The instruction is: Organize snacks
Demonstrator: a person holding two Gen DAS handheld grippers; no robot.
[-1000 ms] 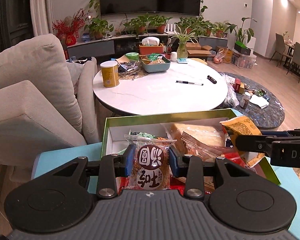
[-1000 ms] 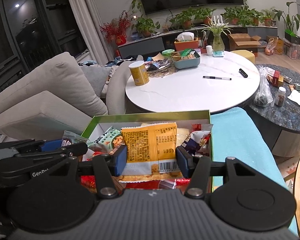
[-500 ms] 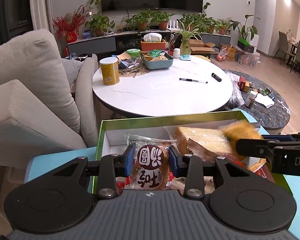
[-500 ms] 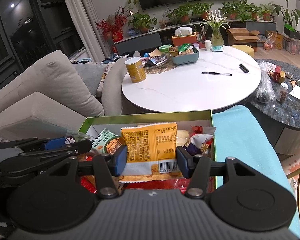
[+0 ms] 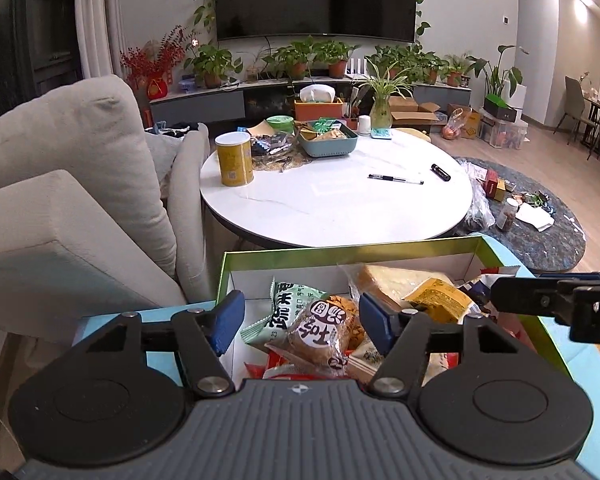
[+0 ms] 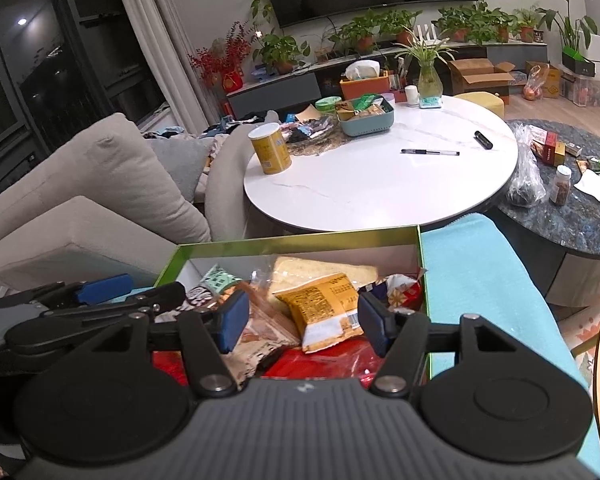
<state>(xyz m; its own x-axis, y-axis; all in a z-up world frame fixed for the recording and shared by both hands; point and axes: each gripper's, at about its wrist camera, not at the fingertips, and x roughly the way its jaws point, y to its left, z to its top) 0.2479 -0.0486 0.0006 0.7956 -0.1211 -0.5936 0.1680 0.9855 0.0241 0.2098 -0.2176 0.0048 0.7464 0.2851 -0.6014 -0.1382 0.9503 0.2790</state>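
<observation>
A green-rimmed box (image 5: 340,249) (image 6: 300,236) on a turquoise surface holds several snack packets. My left gripper (image 5: 302,322) is open above the box; a brown round-label cake packet (image 5: 324,332) lies loose between its fingers, on top of the pile beside a green-and-white packet (image 5: 288,312). My right gripper (image 6: 298,322) is open; an orange-yellow packet (image 6: 326,308) lies in the box between its fingers. A wrapped bread slice (image 6: 320,270) lies behind it. The left gripper's fingers (image 6: 100,300) show at the left of the right wrist view.
A white round table (image 5: 336,196) stands beyond the box with a yellow can (image 5: 234,160), a teal tray (image 5: 328,140), a pen (image 5: 396,179). A beige sofa (image 5: 60,184) is to the left. A dark low table (image 6: 572,208) with clutter is at the right.
Both grippers have opened. The brown cake packet and the orange-yellow packet were let go and now lie in the box.
</observation>
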